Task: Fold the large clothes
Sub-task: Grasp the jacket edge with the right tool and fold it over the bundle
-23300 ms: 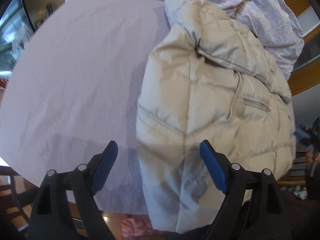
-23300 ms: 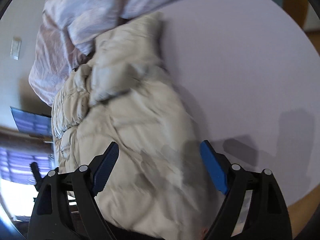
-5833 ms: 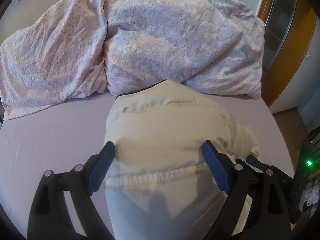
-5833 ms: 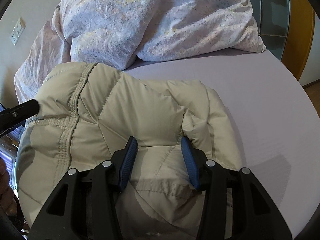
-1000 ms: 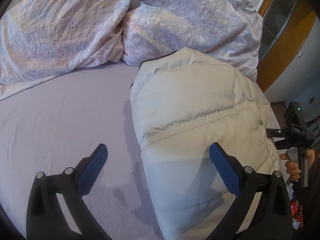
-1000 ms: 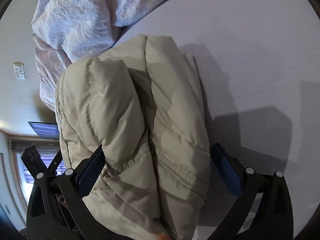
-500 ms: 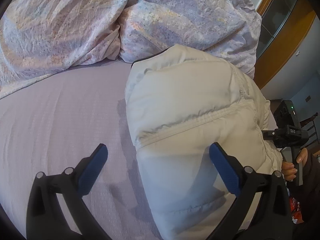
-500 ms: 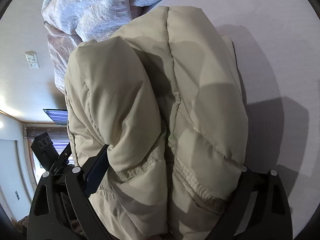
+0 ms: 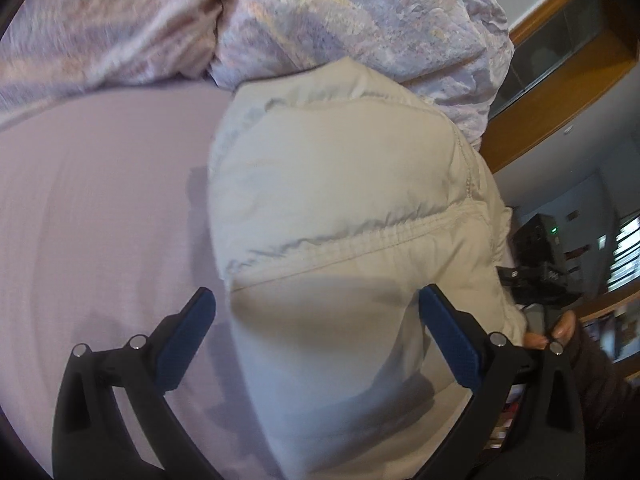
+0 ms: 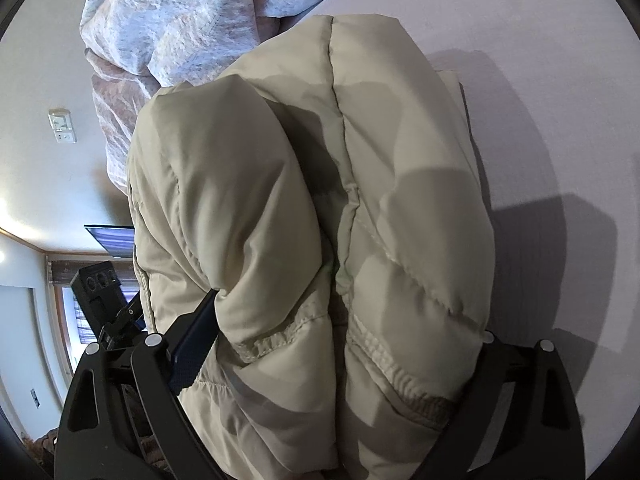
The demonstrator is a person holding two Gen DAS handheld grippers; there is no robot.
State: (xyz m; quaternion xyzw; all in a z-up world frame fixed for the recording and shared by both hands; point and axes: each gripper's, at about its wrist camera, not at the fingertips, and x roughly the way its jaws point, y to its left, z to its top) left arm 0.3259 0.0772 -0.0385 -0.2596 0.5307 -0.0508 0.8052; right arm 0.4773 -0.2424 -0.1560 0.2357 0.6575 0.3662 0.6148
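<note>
A beige puffer jacket (image 9: 340, 200) lies folded into a thick bundle on the lilac bed sheet (image 9: 100, 200). My left gripper (image 9: 316, 340) hangs open over the bundle's near end. Its left pad is above the sheet and its right pad above the fabric, neither touching. In the right wrist view the jacket (image 10: 320, 200) fills the space between the wide jaws of my right gripper (image 10: 340, 320). The left pad (image 10: 196, 340) presses into the padding. The right pad is hidden under the bulging fabric.
A crumpled floral duvet (image 9: 320, 20) is piled at the head of the bed, touching the jacket's far end. A wooden-framed wardrobe (image 9: 560, 92) stands to the right of the bed. A person's hand (image 9: 560, 332) holds the right gripper beside the jacket.
My left gripper has tipped downward and sunk closer to the jacket. My right gripper pushed forward around the bundle's end and its jaws narrowed onto it, then held still.
</note>
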